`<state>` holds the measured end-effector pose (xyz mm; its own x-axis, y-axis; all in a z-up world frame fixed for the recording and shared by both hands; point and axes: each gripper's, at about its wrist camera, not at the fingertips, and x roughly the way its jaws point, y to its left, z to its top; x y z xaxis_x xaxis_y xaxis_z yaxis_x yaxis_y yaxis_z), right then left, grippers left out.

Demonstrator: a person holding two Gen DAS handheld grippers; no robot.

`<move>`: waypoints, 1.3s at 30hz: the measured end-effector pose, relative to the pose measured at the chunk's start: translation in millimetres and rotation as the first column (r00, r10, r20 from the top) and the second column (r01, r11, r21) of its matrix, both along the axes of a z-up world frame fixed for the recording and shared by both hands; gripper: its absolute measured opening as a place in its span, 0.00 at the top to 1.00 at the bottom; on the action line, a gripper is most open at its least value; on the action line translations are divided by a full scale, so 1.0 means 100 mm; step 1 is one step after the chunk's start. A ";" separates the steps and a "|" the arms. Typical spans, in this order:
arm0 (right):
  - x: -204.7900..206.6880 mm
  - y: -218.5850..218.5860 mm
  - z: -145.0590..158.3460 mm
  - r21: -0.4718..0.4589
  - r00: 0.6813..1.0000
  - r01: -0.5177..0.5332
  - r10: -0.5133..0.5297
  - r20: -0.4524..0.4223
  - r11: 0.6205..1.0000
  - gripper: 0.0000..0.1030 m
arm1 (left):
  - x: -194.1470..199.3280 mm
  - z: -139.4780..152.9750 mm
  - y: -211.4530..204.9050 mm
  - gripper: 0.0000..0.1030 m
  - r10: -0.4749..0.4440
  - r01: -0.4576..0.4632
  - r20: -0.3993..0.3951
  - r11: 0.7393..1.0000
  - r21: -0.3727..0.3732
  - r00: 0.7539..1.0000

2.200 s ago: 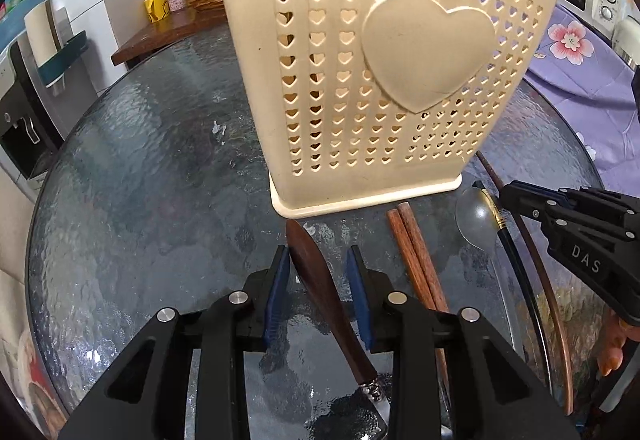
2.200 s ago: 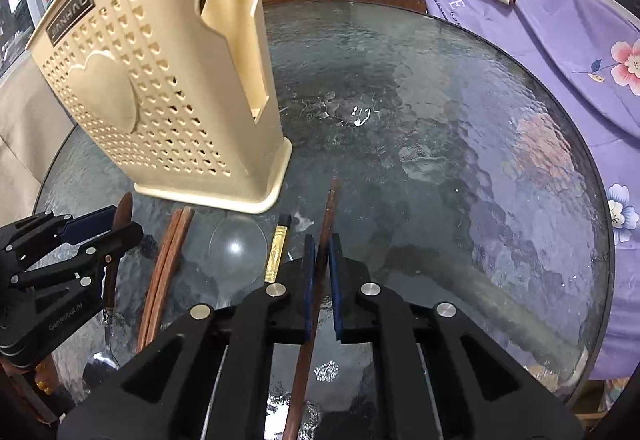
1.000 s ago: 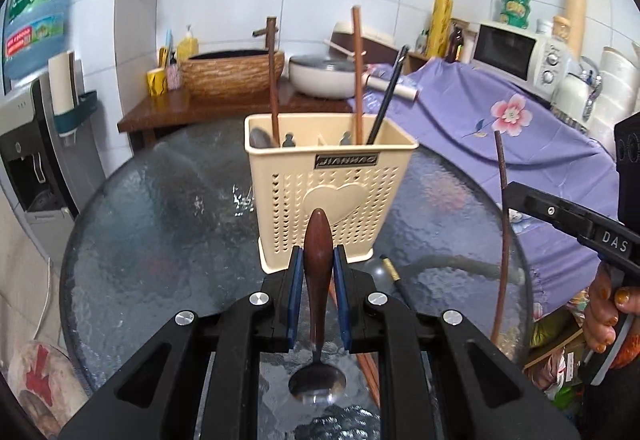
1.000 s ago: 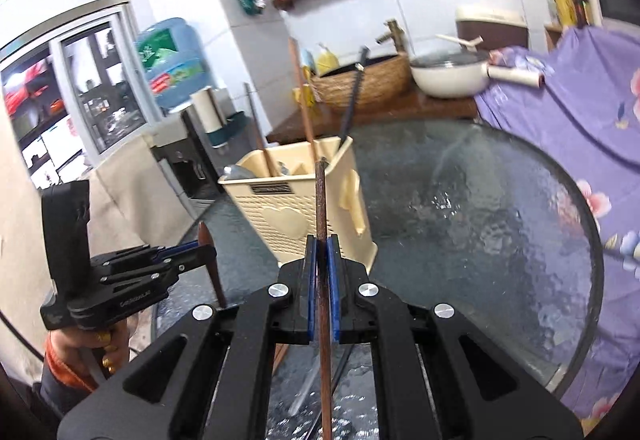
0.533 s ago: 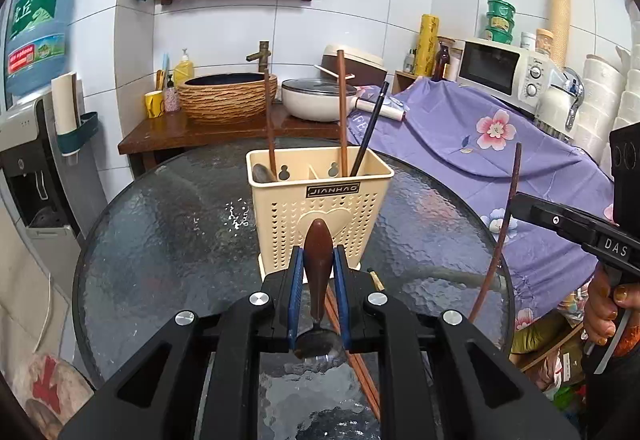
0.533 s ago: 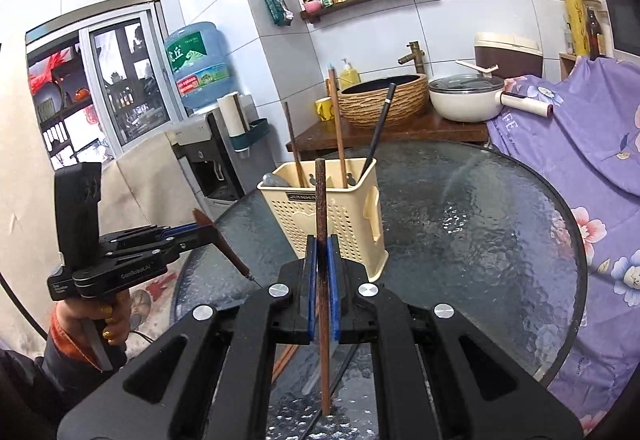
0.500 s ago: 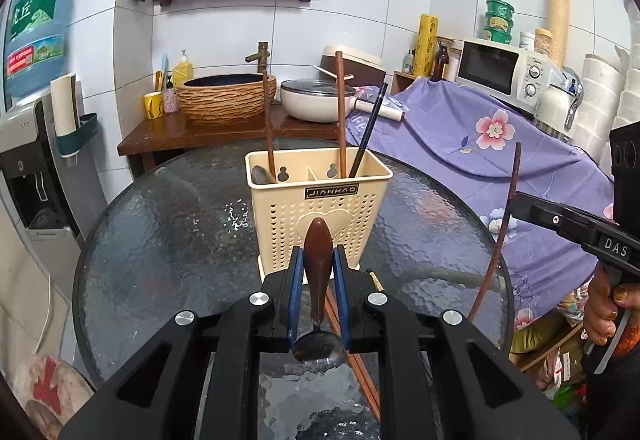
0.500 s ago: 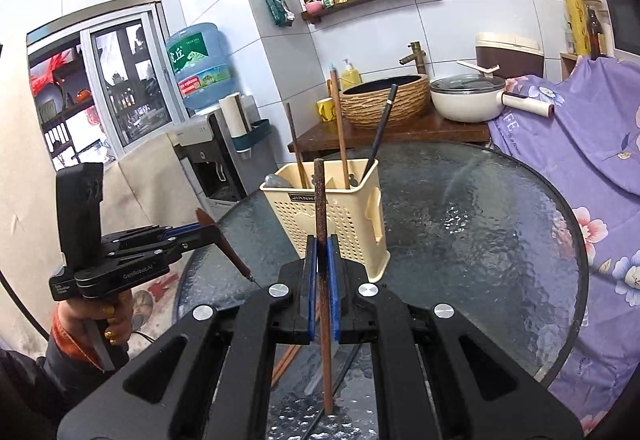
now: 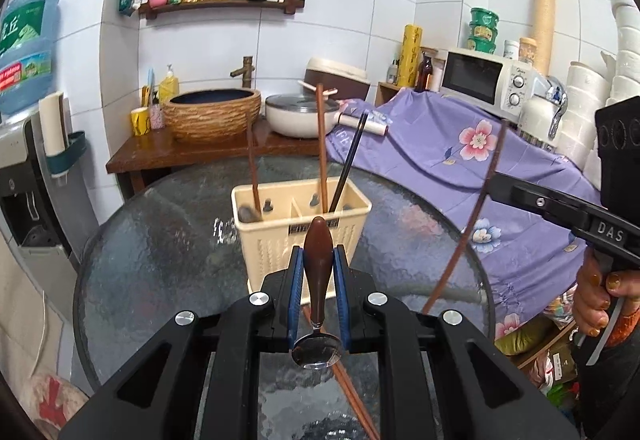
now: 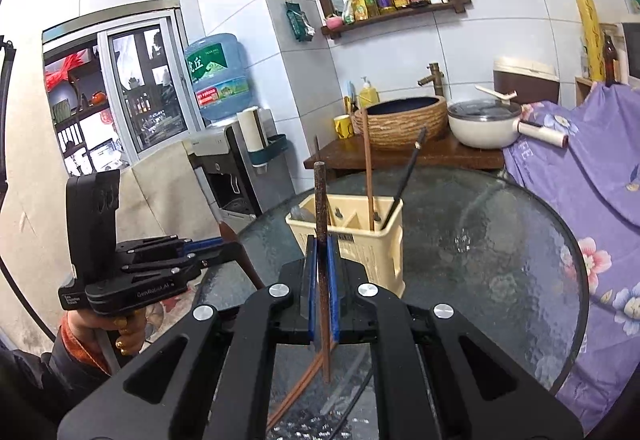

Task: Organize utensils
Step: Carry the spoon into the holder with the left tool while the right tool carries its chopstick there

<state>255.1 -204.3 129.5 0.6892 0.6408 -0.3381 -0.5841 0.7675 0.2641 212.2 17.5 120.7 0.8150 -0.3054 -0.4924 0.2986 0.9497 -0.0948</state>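
Note:
My left gripper (image 9: pixel 317 260) is shut on a wooden-handled spoon (image 9: pixel 318 276), held upright with its metal bowl hanging down, above the glass table (image 9: pixel 160 240). My right gripper (image 10: pixel 321 256) is shut on a brown chopstick (image 10: pixel 321 240), held upright; the chopstick also shows in the left wrist view (image 9: pixel 466 228). The cream utensil holder (image 9: pixel 280 236) stands mid-table beyond both grippers and holds two brown sticks and a black chopstick (image 9: pixel 348 167). A pair of wooden chopsticks (image 9: pixel 356 404) lies on the table below my left gripper.
A wooden counter (image 9: pixel 208 155) behind the table carries a woven basin and a white pot. Purple floral cloth (image 9: pixel 500 175) covers the right side, with a microwave (image 9: pixel 480 83) behind. A water dispenser (image 10: pixel 232 167) stands left. Dark utensils lie on the table (image 10: pixel 344 392) below my right gripper.
Both grippers lifted their utensils off the table and rose back from the holder, which now looks smaller and lower. The chopstick and spoon went from lying flat to upright.

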 end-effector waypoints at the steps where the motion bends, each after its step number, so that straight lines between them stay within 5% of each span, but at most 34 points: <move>1: 0.02 0.01 0.06 -0.001 1.000 -0.001 0.001 0.008 1.000 0.95 | 0.02 0.07 0.00 0.86 -0.004 0.004 0.008 1.000 -0.003 1.000; 11: 0.47 0.15 0.85 0.028 0.998 0.028 -0.030 0.057 0.999 0.95 | 0.50 0.84 0.05 0.86 0.046 -0.043 0.085 0.998 -0.036 0.995; 17: 0.82 0.21 1.14 0.031 0.990 0.098 -0.101 0.100 0.995 0.95 | 0.91 0.96 0.00 0.86 0.118 -0.116 0.079 0.993 -0.031 0.990; 22: 1.03 0.30 0.95 -0.002 0.980 0.159 -0.157 0.124 0.987 0.95 | 1.16 0.67 -0.04 0.86 0.146 -0.146 0.027 0.989 -0.010 0.989; 29: 1.23 0.45 0.41 -0.063 0.986 0.163 -0.159 0.055 0.985 0.95 | 1.28 0.29 -0.05 0.86 0.160 -0.159 -0.026 0.987 0.018 0.987; 39: 1.33 0.55 0.02 -0.107 0.986 0.163 -0.164 -0.003 0.981 0.94 | 1.46 -0.15 -0.06 0.86 0.159 -0.156 -0.120 0.987 0.035 0.980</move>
